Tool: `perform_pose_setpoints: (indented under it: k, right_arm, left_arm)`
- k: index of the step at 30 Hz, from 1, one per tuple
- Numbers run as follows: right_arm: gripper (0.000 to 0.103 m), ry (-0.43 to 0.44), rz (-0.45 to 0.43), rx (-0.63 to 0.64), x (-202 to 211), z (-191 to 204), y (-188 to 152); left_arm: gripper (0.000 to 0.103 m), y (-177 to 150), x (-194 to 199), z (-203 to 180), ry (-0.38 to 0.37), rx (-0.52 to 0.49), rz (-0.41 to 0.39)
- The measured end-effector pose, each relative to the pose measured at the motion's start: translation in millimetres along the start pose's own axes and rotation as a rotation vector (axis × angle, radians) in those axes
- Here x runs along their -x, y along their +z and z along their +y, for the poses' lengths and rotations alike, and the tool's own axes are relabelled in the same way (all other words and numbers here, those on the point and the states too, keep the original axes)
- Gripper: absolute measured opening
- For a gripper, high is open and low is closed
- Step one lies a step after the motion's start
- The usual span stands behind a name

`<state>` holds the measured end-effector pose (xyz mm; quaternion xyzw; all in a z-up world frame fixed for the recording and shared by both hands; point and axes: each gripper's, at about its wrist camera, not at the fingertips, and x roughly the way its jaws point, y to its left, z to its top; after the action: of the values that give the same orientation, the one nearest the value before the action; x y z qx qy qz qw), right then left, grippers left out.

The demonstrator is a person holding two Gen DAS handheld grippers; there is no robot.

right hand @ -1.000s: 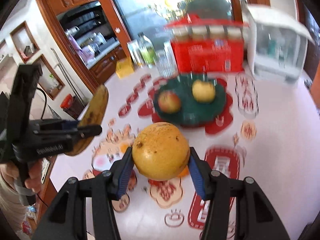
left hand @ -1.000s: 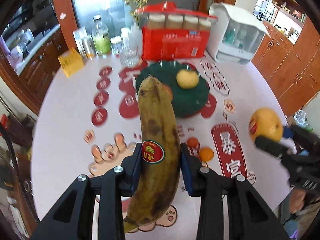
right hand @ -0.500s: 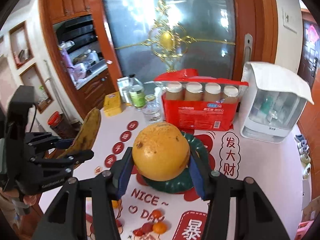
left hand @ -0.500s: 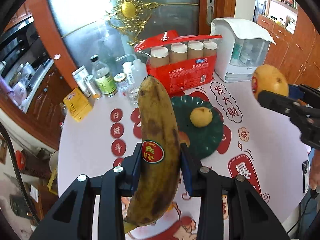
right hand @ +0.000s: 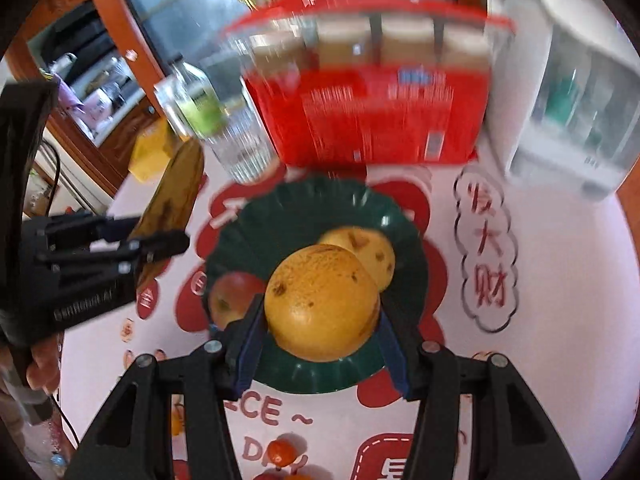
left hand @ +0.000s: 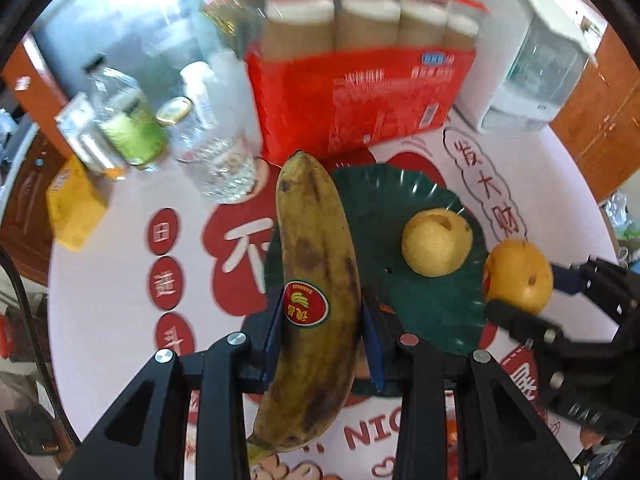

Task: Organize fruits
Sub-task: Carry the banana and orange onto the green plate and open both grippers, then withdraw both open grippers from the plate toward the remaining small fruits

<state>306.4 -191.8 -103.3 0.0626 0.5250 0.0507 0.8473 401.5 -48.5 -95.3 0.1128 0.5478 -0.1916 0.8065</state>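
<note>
My left gripper (left hand: 324, 340) is shut on a spotted brown-yellow banana (left hand: 316, 280) with a red sticker, held above the left rim of the dark green plate (left hand: 384, 208). My right gripper (right hand: 320, 332) is shut on a large orange (right hand: 320, 300) over the plate's (right hand: 280, 216) near part. A yellow pear (left hand: 436, 240) lies on the plate; it shows behind the orange in the right wrist view (right hand: 372, 248). A red apple (right hand: 228, 300) lies at the plate's left side. The right gripper with the orange (left hand: 516, 276) shows at the plate's right rim.
A red drink carton pack (left hand: 352, 92) stands just behind the plate, a white dispenser (left hand: 528, 56) to its right. Bottles and a glass (left hand: 224, 160) stand at the back left, with a yellow box (left hand: 72, 208). Small tangerines (right hand: 280, 452) lie on the near tablecloth.
Both grippers have moved down and forward toward the green plate with their fruits. The orange has come from high right to the plate's right rim.
</note>
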Motion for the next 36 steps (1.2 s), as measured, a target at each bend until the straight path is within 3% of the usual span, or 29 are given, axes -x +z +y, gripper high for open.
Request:
perform_pose_setpoints:
  k: [7,14,16,18,20,26,36]
  right_arm:
    - [0.053,0.017,0.078,-0.015,-43,-6,-15]
    - [0.054,0.007,0.116,-0.002,-66,-3,-22]
    - [0.055,0.008,0.122,-0.007,-69,-4,-23]
    - [0.056,0.026,0.108,-0.019,-68,-6,-24]
    - [0.056,0.036,0.087,-0.03,-63,-7,-22]
    - [0.059,0.045,0.046,-0.033,-45,-3,-18]
    - [0.059,0.064,0.053,-0.021,-18,6,-41]
  left_arm:
    - [0.034,9,-64,4,-0.07,-0.042,0.078]
    - [0.035,11,-87,12,-0.111,-0.037,0.103]
    - [0.041,11,-82,14,-0.127,-0.022,0.087]
    - [0.059,12,-73,17,-0.15,-0.007,0.073]
    - [0.065,11,-63,16,-0.156,-0.005,0.047]
    - [0.066,-1,-33,7,-0.121,-0.027,0.002]
    - [0.071,-46,21,-7,-0.098,-0.001,-0.034]
